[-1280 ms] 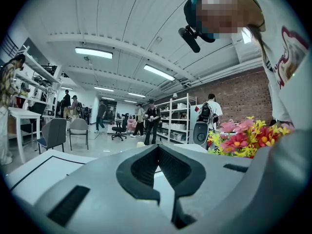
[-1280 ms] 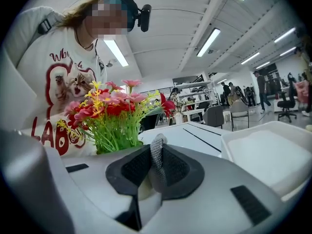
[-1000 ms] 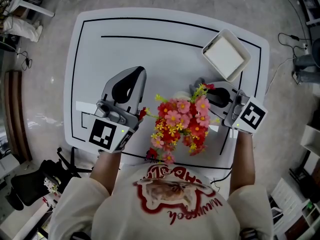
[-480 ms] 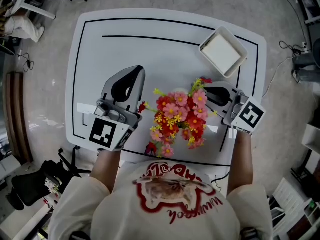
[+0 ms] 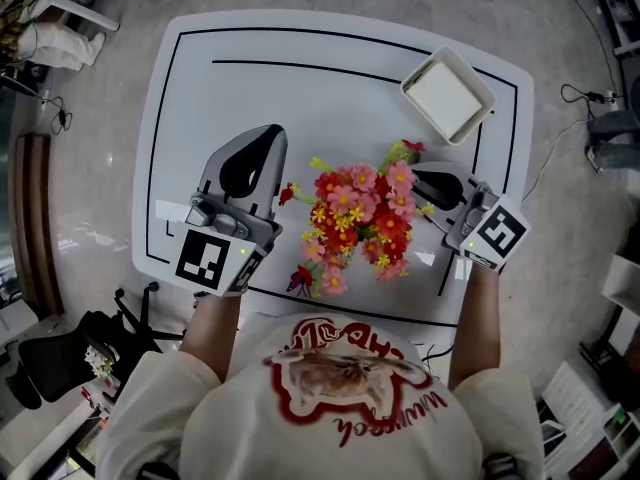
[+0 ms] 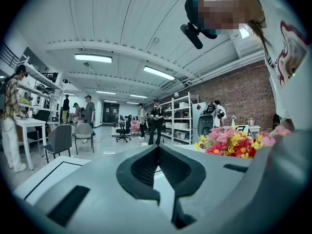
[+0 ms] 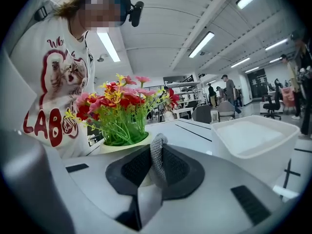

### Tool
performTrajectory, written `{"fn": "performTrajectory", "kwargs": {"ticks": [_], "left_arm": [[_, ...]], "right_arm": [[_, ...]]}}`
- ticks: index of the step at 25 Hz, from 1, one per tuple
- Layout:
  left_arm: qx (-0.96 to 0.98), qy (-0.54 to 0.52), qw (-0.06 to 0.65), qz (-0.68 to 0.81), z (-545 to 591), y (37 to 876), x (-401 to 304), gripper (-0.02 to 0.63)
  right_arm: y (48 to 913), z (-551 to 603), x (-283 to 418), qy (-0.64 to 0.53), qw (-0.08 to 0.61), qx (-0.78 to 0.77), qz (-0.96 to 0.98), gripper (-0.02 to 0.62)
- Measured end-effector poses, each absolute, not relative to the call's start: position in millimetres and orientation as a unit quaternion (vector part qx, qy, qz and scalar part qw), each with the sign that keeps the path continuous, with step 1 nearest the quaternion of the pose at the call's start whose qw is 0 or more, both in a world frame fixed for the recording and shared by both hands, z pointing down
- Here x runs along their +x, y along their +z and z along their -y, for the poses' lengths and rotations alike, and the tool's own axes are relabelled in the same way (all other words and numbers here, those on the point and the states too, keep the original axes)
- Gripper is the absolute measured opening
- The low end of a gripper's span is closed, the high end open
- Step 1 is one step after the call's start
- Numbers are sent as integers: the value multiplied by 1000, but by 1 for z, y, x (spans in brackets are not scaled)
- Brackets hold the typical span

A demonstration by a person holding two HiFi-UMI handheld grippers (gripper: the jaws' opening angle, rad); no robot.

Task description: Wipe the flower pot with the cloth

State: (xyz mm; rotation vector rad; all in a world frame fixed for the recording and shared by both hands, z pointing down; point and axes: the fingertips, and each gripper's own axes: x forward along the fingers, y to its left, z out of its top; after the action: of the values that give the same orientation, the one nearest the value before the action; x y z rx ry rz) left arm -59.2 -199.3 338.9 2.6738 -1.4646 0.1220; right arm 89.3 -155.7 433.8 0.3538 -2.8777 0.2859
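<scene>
Right gripper point(image 5: 425, 180) has its jaws partway closed on the grey cloth point(image 7: 157, 156), pinching it so a rolled fold pokes up past the tips. My guess is that's deliberate, so fabric meets the pot and not plastic. The flower pot point(image 7: 117, 147) sits mid-table, nearer the person's edge, just beyond those jaws. It's a cream pot, and from the head view it's almost buried under the red, pink and yellow flowers point(image 5: 355, 223). In the right gripper view the cloth lines up with the pot's rim, but I honestly can't tell if it's touching yet. Left gripper point(image 5: 262, 140) is fully closed with nothing in it, parked on the other side of the bouquet, close by but clear of it. It looks like it's waiting, though I'd expect it could brace the pot so it doesn't skate across the white table point(image 5: 300, 98) while being wiped. A white tray point(image 5: 428, 68) sits off at the far right corner, well out of the way. Readable stuff is thin — no brand on the pot or tray that I can see. The person's shirt has red letters starting "LAB", the rest cut off, and each gripper's cube point(image 5: 208, 261) carries a black-and-white square marker, no words.
</scene>
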Motion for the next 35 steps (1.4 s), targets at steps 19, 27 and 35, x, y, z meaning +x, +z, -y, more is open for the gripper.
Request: {"fn": "performTrajectory", "kwargs": {"ticks": [19,27,35], "left_arm": [[864,48,42,500,174,335,-64,3],[862,42,35,504,162,333,-60,3],[855,33,36,516,150,329,-61,3]], "right_arm": [[432,144,96,92,111,158,977,56],[433,139,99,89,111,178,974,57],[432,130,102,82,109,191,972,57]]}}
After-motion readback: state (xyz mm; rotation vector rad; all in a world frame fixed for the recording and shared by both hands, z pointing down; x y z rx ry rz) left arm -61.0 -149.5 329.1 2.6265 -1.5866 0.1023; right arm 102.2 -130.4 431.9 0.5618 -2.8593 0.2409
